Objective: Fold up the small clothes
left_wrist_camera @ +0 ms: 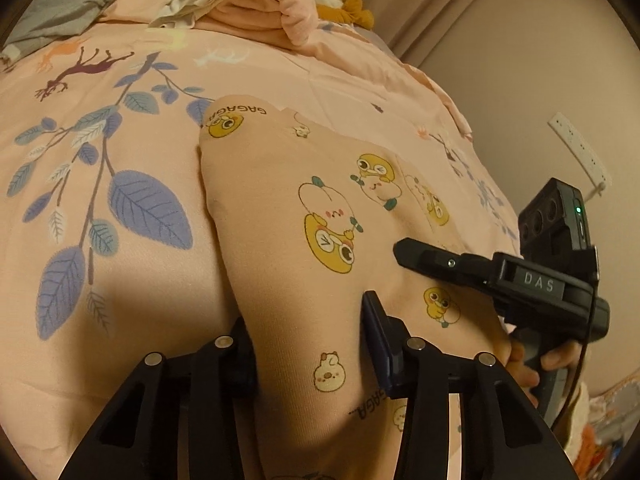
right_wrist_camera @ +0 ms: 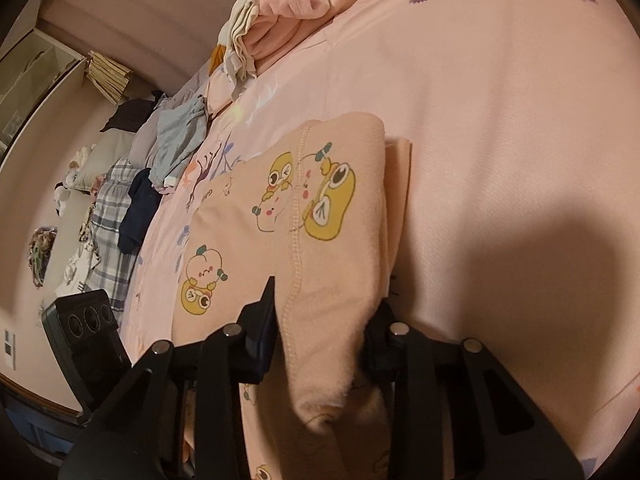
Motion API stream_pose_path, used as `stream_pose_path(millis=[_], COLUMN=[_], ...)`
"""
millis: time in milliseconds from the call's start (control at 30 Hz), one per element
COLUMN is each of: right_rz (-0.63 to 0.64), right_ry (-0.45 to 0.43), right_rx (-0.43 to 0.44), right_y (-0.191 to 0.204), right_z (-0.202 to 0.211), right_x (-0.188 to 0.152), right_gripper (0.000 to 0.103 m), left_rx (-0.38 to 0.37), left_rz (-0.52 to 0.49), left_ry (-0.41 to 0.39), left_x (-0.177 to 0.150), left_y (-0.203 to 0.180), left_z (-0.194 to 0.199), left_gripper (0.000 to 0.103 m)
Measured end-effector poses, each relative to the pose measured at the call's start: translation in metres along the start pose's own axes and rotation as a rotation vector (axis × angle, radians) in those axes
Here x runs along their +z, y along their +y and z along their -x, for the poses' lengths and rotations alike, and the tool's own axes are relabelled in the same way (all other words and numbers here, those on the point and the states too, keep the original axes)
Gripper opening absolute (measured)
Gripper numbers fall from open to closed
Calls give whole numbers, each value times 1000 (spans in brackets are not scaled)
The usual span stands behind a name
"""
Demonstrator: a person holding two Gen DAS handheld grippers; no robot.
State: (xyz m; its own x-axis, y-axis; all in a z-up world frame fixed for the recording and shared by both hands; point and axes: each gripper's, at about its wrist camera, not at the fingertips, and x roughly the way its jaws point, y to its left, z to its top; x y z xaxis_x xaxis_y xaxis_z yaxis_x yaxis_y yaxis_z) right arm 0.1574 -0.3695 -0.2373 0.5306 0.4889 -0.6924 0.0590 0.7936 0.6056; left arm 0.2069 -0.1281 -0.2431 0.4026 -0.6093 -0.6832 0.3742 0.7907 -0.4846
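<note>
A small peach garment (left_wrist_camera: 280,208) printed with yellow cartoon ducks lies folded on the pink bedsheet (left_wrist_camera: 100,300). My left gripper (left_wrist_camera: 308,344) has its jaws on either side of the garment's near end, with cloth between them. My right gripper (right_wrist_camera: 320,344) likewise straddles a thick folded edge of the same garment (right_wrist_camera: 320,208), fingers (right_wrist_camera: 264,320) pressed against the cloth. The right gripper also shows in the left wrist view (left_wrist_camera: 404,252), lying over the garment's right side, with a hand on its handle.
A pile of pink and cream clothes (left_wrist_camera: 256,4) sits at the far end of the bed. Grey, navy and plaid clothes (right_wrist_camera: 160,168) lie along the bed's left side. A wall and a power strip (left_wrist_camera: 580,148) are to the right.
</note>
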Motion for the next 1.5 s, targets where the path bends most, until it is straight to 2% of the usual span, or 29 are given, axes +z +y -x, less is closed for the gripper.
stream_pose_path(millis=[133, 900, 1067, 1167, 1267, 1367, 1433, 1500], right_rz=[34, 34, 25, 7, -47, 6, 54, 71], right_ry=[-19, -38, -23, -32, -46, -94, -144, -168], right_rx=[-38, -46, -63, -28, 72, 108, 166, 207], right_y=[6, 9, 15, 13, 9, 26, 42, 52], right_z=[0, 1, 3, 6, 19, 45, 68, 86], right_x=[-3, -7, -4, -5, -3, -3, -4, -5], right_gripper=[32, 32, 31, 27, 24, 24, 24, 24], left_rx=[14, 25, 58, 34, -43, -117, -143, -170], left_rz=[-17, -21, -64, -62, -13, -26, -74, -91], left_ry=[-8, -25, -43, -33, -26, -79, -142, -169], left_x=[-1, -1, 2, 7, 17, 27, 29, 31], left_y=[-2, -5, -18, -19, -14, -23, -36, -42], left_z=[1, 2, 3, 6, 19, 47, 74, 94], left_gripper=[45, 45, 36, 31, 27, 27, 27, 27])
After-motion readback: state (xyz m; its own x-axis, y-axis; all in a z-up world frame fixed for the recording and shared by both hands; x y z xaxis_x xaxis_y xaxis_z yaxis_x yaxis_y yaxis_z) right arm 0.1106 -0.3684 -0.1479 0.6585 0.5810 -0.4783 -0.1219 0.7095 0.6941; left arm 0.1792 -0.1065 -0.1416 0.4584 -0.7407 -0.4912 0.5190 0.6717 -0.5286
